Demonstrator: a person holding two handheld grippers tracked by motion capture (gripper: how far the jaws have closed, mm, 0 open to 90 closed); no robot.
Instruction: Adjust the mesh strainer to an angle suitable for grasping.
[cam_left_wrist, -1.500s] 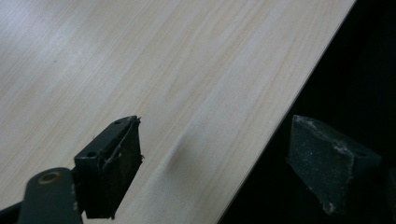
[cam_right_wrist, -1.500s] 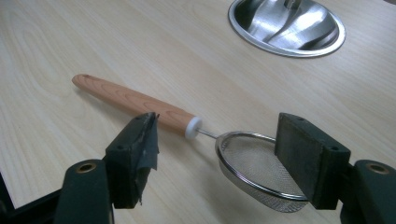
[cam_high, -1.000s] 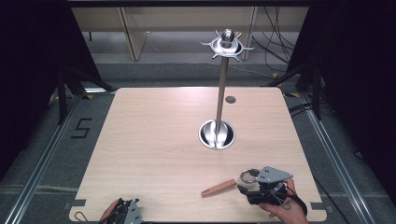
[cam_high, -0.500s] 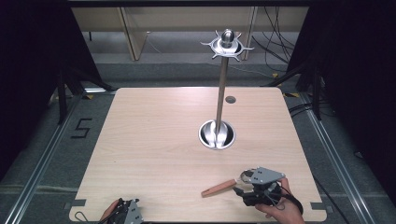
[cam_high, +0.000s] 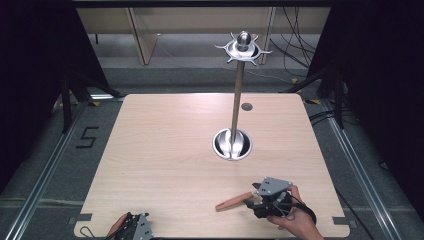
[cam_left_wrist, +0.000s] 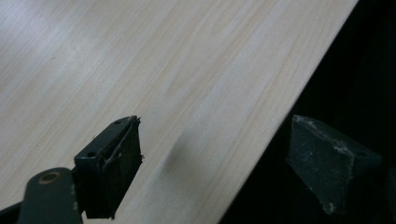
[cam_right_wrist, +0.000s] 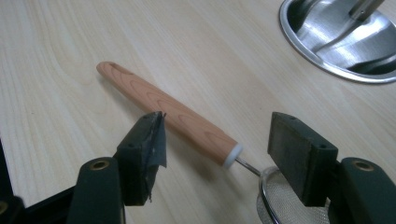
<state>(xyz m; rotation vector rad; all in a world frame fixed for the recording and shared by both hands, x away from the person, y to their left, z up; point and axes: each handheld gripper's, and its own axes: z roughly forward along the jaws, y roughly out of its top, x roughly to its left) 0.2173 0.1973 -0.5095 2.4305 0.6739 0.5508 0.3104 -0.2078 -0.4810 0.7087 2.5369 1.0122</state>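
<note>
Wooden-handled mesh strainer (cam_right_wrist: 187, 123) flat on table (cam_right_wrist: 70, 37)

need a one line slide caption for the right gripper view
Open right gripper straddling a wooden-handled mesh strainer lying on the table, beside the steel stand base.

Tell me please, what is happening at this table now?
A person holds the right gripper open over a strainer lying on the table, jaws on either side of its wooden handle, not closed. The left gripper is open at the table's near edge. A metal stand stands beyond.
</note>
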